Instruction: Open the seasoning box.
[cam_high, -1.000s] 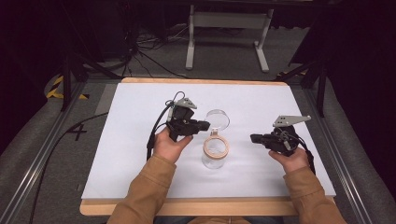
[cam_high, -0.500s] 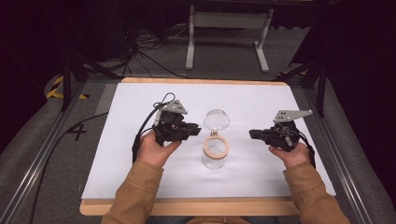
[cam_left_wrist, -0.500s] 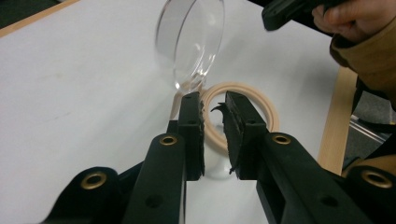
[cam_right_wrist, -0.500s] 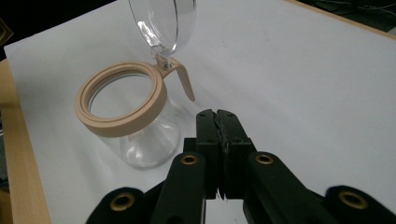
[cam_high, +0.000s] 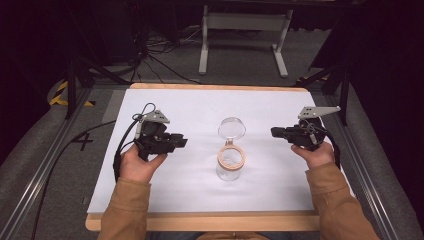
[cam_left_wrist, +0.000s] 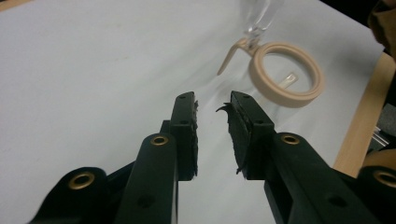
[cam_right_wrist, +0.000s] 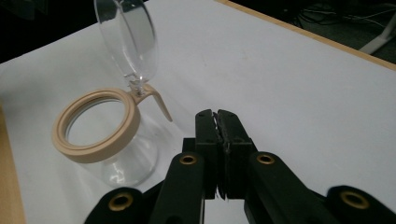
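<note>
Now the left gripper (cam_high: 181, 142) sits farther left of the glass jar (cam_high: 230, 165) than half a second ago, when its jaws were close beside the jar's rim; a clear stretch of white surface (cam_high: 200, 200) separates them. Its jaws are spread a little, with nothing between them; in the left gripper view (cam_left_wrist: 212, 109) the torn black pads face each other across a narrow gap and point toward the jar (cam_left_wrist: 285, 77). The right gripper (cam_high: 276, 132) holds roughly the same place to the right of the jar as before, well apart from it, jaws pressed together and empty (cam_right_wrist: 217, 116). The jar (cam_right_wrist: 105, 140) stands upright near the middle of the surface, unchanged: tan ring (cam_right_wrist: 93, 123) around its mouth, clear hinged lid (cam_right_wrist: 126, 39) swung up and open behind the mouth.
</note>
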